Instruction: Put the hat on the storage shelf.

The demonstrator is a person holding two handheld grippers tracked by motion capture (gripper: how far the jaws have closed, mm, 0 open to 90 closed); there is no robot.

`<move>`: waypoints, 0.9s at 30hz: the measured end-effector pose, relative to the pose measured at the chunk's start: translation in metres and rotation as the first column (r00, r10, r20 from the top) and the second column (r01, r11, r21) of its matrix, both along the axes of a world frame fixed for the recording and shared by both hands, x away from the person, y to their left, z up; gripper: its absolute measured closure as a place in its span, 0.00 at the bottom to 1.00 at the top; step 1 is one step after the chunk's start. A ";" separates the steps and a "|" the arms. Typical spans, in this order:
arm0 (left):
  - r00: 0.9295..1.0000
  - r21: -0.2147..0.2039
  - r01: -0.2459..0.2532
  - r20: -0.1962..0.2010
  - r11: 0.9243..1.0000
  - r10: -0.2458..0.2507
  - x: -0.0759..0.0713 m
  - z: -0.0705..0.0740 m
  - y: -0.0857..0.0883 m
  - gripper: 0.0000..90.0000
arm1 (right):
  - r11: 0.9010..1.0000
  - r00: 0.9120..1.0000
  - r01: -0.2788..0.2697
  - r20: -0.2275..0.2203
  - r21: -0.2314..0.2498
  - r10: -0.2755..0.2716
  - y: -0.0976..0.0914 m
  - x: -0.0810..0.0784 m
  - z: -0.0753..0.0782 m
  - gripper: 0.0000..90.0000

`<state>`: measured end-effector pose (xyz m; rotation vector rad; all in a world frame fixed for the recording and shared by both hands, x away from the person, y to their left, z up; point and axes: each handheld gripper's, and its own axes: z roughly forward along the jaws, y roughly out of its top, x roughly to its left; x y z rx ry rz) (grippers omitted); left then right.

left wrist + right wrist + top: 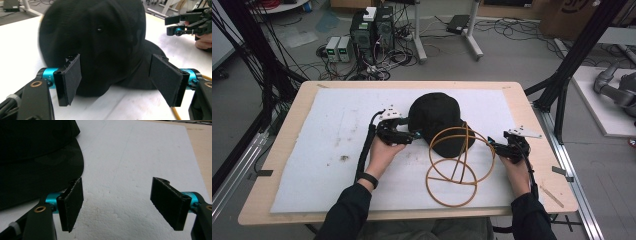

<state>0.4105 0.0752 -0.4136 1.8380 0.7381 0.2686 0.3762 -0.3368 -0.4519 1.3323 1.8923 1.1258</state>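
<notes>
Black padded jaws of the left gripper, low in the left gripper view, stand wide apart with the crown of the cap between them; the pads are not yet pressing on the cloth.

Item 1. Left gripper, centre-left of the high view, held by the left hand, just beside the cap's left flank. Jaws wide, nothing gripped.

Item 2. Right gripper, centre-right of the high view, in the right hand, beside the wire stand. In the right gripper view its jaws are wide and empty over bare foam, the brim at the upper left of that frame.

Item 3. Wire stand, tan hoops, lower centre of the high view, one ring flat on the foam and arcs rising over the brim.

Item 4. Cap, black, centre of the high view, resting on the white foam sheet that covers the wooden surface.

Handling note, as a judgement: the step in hand looks like taking hold of the cap. Push the left jaws further in so the pads catch a fold of cloth low on the crown, then close firmly; soft fabric will slip from a shallow pinch. Keep the right gripper clear of the hoops, which could snag the brim on the lift.
</notes>
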 end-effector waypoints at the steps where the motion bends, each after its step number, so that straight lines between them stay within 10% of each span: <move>1: 1.000 0.001 0.010 0.012 1.000 -0.010 0.000 0.000 -0.009 0.31 | 1.000 1.000 0.000 -0.002 0.003 0.000 0.000 0.000 0.000 0.29; 27: 0.997 0.093 -0.060 0.058 0.994 0.055 0.008 -0.007 -0.044 0.67 | 1.000 1.000 -0.013 -0.003 -0.004 0.013 0.000 0.001 0.000 0.30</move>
